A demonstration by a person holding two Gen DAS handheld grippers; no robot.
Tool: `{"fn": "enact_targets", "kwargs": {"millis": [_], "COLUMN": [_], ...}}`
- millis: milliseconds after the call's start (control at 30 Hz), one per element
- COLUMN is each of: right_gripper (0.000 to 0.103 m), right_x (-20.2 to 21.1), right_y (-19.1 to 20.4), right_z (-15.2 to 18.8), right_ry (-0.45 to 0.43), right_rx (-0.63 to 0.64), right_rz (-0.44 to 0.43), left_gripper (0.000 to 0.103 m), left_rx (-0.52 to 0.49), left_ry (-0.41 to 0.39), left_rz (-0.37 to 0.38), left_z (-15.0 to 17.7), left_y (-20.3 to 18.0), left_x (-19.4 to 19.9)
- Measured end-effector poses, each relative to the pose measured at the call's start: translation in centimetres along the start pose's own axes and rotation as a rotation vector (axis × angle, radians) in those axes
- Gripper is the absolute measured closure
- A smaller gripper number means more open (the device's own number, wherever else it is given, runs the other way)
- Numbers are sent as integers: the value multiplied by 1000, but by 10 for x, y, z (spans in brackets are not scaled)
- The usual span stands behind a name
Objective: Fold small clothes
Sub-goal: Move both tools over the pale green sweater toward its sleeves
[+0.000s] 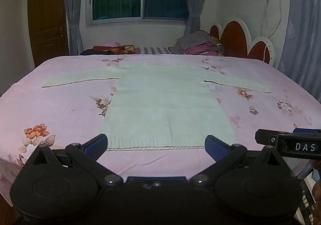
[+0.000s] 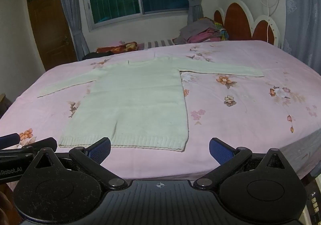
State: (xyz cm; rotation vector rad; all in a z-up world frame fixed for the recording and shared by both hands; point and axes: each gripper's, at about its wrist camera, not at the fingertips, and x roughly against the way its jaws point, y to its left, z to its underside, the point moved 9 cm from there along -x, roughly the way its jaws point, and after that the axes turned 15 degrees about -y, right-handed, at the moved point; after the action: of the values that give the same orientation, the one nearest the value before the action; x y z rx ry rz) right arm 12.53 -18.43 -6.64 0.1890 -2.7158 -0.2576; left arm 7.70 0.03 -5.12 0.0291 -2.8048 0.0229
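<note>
A small white knitted sweater (image 1: 162,104) lies flat on the pink floral bedsheet (image 1: 60,108), both sleeves spread out sideways, ribbed hem toward me. It also shows in the right wrist view (image 2: 132,100). My left gripper (image 1: 156,144) is open and empty, hovering just short of the hem. My right gripper (image 2: 159,149) is open and empty near the hem's right corner. The right gripper's body shows at the right edge of the left wrist view (image 1: 289,144). The left gripper's body shows at the left edge of the right wrist view (image 2: 20,148).
A pile of folded clothes (image 1: 200,44) sits at the far side by the red and white headboard (image 1: 240,40). Dark and red bedding (image 1: 112,49) lies at the far left. A window, curtains and a wooden door (image 1: 48,18) stand behind the bed.
</note>
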Motion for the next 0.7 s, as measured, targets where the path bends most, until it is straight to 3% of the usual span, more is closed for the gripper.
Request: {"fn": "enact_targets", "kwargs": {"millis": [233, 700], "right_gripper": [0, 0], "right_x": [-3, -33], "right_y": [2, 1], "right_z": [2, -3], "right_ry": [4, 20], "right_rx": [-4, -33], "right_rz": [-2, 33], "left_gripper": [0, 0], "left_rx": [68, 52], "left_ry": [-7, -28], "left_rz": [-10, -32], "left_z": [-1, -8], "left_y": [10, 32], "left_x": [-1, -28]}}
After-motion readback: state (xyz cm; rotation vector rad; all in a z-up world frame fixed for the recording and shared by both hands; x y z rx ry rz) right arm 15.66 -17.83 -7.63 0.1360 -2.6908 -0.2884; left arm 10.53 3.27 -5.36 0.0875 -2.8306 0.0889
